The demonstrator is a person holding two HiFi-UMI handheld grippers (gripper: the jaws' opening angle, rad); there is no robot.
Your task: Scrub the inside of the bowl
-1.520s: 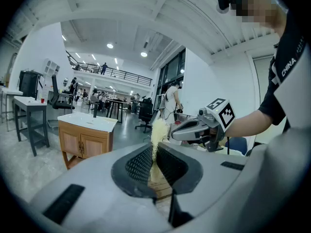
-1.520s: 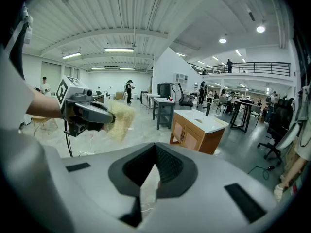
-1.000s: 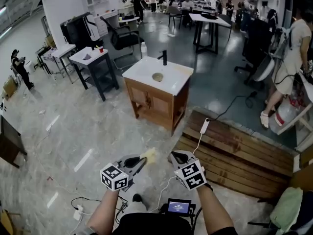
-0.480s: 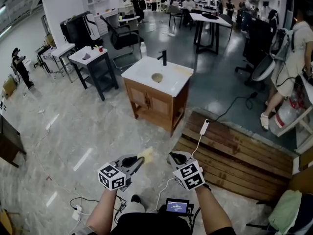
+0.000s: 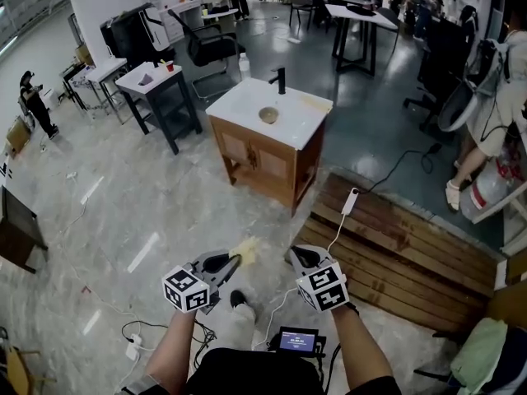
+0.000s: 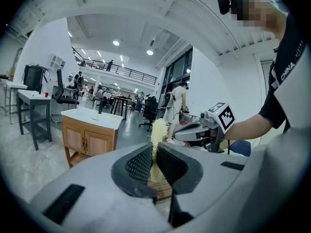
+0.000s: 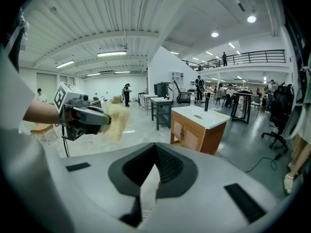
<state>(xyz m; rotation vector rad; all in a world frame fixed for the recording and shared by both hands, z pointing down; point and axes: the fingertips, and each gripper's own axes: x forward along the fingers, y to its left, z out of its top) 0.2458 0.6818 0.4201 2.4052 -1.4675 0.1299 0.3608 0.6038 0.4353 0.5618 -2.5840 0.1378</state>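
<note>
Both forearms reach forward side by side, well short of the cabinet (image 5: 265, 161).
Left gripper (image 5: 235, 262) pinches a yellow scrubber (image 5: 247, 249); right gripper (image 5: 294, 255) is pressed together, empty. The bowl (image 5: 268, 115) sits at twelve o'clock on the cabinet's top.

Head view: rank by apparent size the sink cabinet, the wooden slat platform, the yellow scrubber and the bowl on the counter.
1. wooden slat platform
2. sink cabinet
3. yellow scrubber and bowl: they look about alike, and the scrubber is far nearer the camera, so I leave them unranked.
</note>
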